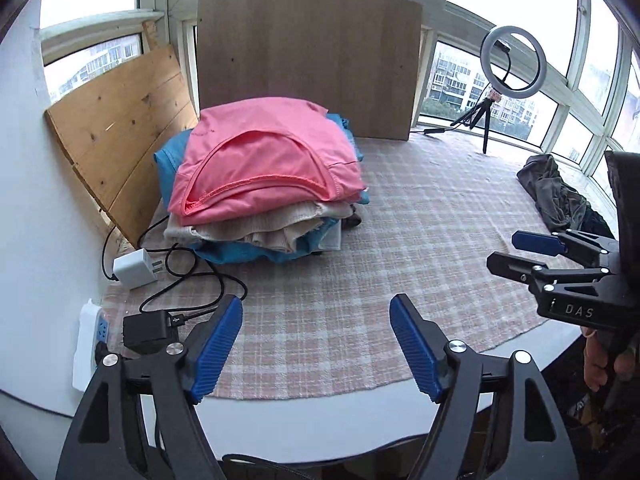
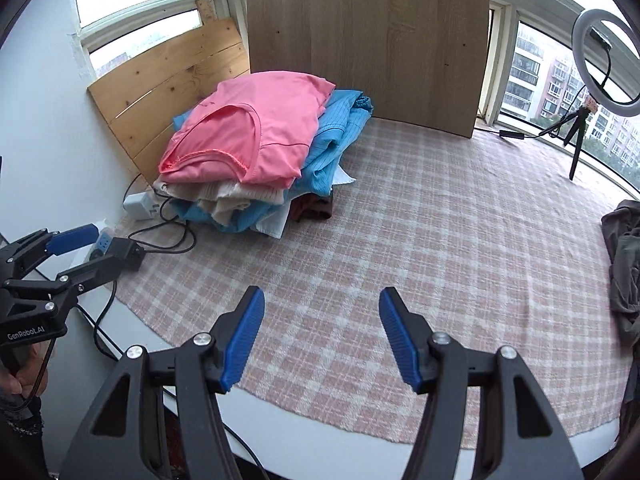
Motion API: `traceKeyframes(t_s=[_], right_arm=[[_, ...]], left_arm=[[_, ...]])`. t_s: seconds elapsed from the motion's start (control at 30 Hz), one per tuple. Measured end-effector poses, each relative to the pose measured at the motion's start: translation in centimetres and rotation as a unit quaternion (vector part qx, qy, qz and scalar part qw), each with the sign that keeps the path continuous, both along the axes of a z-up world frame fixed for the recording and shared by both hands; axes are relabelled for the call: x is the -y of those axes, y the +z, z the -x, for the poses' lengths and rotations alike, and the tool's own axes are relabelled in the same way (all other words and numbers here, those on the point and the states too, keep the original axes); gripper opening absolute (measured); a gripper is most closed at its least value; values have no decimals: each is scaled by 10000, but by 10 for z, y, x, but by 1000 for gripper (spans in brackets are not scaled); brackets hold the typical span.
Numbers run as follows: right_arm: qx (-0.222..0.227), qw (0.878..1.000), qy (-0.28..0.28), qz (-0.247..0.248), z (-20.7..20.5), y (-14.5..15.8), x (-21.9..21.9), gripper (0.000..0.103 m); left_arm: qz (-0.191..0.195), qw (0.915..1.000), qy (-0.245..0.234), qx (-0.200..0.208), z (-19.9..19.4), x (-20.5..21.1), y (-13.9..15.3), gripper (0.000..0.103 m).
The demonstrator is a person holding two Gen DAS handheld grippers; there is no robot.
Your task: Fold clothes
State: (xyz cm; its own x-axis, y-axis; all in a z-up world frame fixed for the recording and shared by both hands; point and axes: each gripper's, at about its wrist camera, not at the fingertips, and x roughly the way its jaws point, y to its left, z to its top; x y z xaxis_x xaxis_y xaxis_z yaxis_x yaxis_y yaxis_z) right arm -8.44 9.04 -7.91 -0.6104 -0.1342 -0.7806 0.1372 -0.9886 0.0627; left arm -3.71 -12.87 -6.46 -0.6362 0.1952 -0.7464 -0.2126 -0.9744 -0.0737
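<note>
Folded stack (image 1: 264,184), pink top uppermost, ahead-left of both grippers: done. Dark crumpled garment (image 1: 556,192) far right (still unfolded): remaining. Left gripper (image 1: 316,344) and right gripper (image 2: 322,336): spread wide, empty, over bare checked cloth (image 2: 400,240).

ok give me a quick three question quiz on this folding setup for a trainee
1. True or false: the pink top lies on top of the stack of folded clothes.
2. Which garment is not folded yet? A) the pink top B) the dark crumpled garment on the right side of the checked cloth C) the blue one in the stack
3. Fill in: both the left gripper and the right gripper are ____ and hold nothing.

Key: 1 true; 2 B; 3 open
</note>
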Motion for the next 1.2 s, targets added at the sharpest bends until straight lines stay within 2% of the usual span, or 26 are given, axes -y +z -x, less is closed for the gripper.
traceKeyframes(t_s=[0.2, 0.37, 0.5, 0.67, 0.8, 1.07, 1.2], right_arm=[[-172, 9998, 48, 29, -50, 12, -28, 59], [-317, 9989, 300, 151, -87, 13, -43, 59], [-319, 9989, 337, 88, -106, 6, -51, 59], [-183, 9987, 443, 193, -121, 0, -59, 59], [-246, 9985, 469, 151, -132, 0, -63, 59], [-175, 9984, 468, 262, -136, -4, -76, 59], [-188, 9984, 446, 282, -135, -3, -80, 59]], left_arm=[[-79, 9998, 197, 58, -45, -30, 15, 77], [-332, 9978, 469, 340, -73, -44, 4, 77], [-290, 9968, 590, 444, -91, -53, -6, 77], [-239, 9959, 694, 534, -105, -58, -9, 77], [-181, 9948, 862, 520, -112, -61, -4, 77], [-129, 9946, 967, 340, -122, -64, 8, 77], [-128, 9940, 1017, 394, -122, -64, 7, 77]])
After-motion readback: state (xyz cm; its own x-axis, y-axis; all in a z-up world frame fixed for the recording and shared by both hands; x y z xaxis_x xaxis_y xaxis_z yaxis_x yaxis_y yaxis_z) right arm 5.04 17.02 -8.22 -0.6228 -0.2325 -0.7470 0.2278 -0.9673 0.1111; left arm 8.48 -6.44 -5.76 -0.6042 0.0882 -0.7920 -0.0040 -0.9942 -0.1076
